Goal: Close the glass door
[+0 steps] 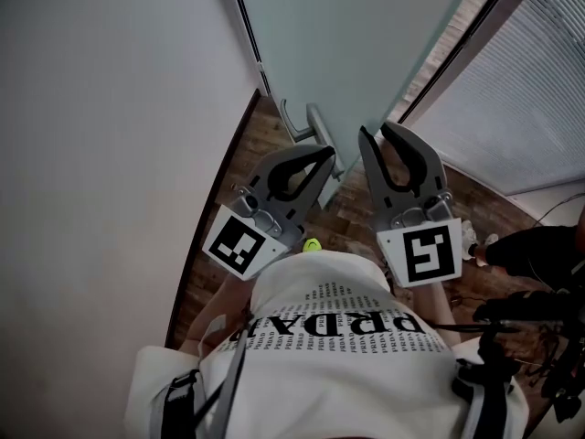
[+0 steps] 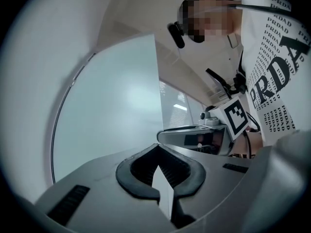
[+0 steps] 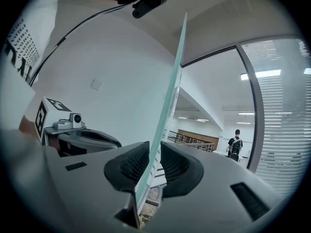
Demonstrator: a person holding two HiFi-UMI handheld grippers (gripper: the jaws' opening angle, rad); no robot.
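The frosted glass door (image 1: 366,35) stands open, with its metal lever handle (image 1: 311,126) near its left edge. My left gripper (image 1: 327,156) is shut and empty, its tips just right of and below the handle. My right gripper (image 1: 375,129) is open by a narrow gap and points up at the door. In the right gripper view the door (image 3: 170,96) is seen edge-on, and that edge runs down through the gap of the right gripper (image 3: 154,147); whether the pads touch it I cannot tell. In the left gripper view the door (image 2: 112,106) fills the left side beyond the shut left gripper (image 2: 158,147).
A white wall (image 1: 110,154) runs close along the left. Wooden floor (image 1: 265,144) lies below the door. A glazed wall with blinds (image 1: 530,71) is at the right, and black gear with cables (image 1: 539,318) lies low right. A person (image 3: 235,144) stands far down the corridor.
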